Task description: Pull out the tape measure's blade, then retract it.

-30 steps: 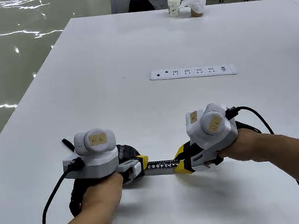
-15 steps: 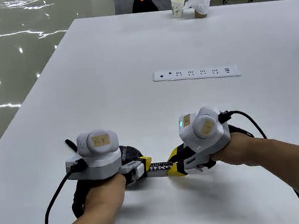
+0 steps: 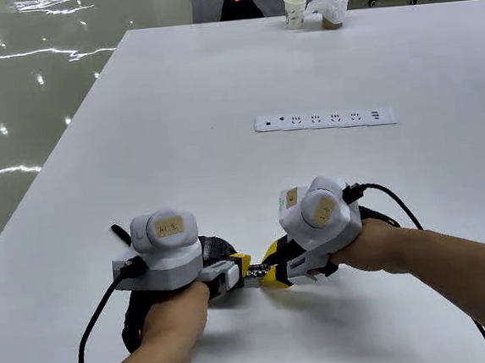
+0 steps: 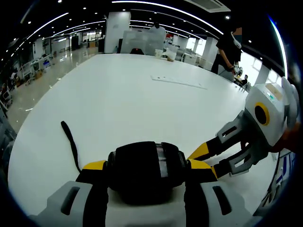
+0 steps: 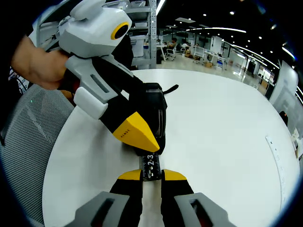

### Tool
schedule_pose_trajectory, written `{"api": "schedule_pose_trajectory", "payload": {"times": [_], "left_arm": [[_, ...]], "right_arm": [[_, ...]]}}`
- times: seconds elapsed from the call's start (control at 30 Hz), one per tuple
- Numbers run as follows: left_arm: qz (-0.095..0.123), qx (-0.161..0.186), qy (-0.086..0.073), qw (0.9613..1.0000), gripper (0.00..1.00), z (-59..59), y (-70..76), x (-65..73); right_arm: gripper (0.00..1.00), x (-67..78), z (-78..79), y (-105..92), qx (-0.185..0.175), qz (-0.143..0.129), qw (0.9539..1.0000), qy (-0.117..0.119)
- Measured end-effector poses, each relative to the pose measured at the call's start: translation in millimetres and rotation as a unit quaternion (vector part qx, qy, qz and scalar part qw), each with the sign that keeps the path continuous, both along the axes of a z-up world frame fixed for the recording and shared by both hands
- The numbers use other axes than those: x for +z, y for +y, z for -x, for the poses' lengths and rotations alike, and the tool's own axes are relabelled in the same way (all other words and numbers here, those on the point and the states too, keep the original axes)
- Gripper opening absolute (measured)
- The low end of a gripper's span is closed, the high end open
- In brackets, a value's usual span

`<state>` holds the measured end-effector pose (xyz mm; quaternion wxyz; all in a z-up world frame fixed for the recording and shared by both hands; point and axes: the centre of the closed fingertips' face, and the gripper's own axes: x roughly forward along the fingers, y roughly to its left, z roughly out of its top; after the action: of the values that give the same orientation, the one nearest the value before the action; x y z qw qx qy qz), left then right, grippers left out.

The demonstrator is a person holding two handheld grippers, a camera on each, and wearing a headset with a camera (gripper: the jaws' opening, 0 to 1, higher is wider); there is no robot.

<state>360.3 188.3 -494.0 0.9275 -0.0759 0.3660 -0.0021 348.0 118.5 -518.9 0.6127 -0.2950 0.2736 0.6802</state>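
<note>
My left gripper [image 4: 147, 166] is clamped on the tape's black case [image 5: 154, 109], one yellow tip on each side, so the case cannot slide or twist when the blade is under pull. My right gripper [image 5: 151, 177] pinches the blade [image 5: 150, 165] flat between its tips, just beside the case mouth. Only a short run of blade shows, with the marks 2 and 3, so nearly all of it sits inside the case. I keep both grippers in one line, low over the near part of the bench [image 3: 217, 90], so that I judge the blade will run straight and not kink.

The tape's strap [image 4: 71, 144] trails loose on the bench behind the case, away from the blade. A power strip [image 3: 325, 120] lies well apart toward the middle, and cups [image 3: 296, 11] stand at the far edge. I see nothing in the blade's path. My own cables hang back behind my hands.
</note>
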Motion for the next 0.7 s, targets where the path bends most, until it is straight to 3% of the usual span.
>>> {"api": "schedule_pose_trajectory", "payload": {"times": [0.7], "left_arm": [[-0.001, 0.0, 0.0, 1.0, 0.61, -0.2, -0.5, -0.4]], "right_arm": [[0.11, -1.4, 3.2, 19.5, 0.008, -0.013, 0.9999, -0.001]]}}
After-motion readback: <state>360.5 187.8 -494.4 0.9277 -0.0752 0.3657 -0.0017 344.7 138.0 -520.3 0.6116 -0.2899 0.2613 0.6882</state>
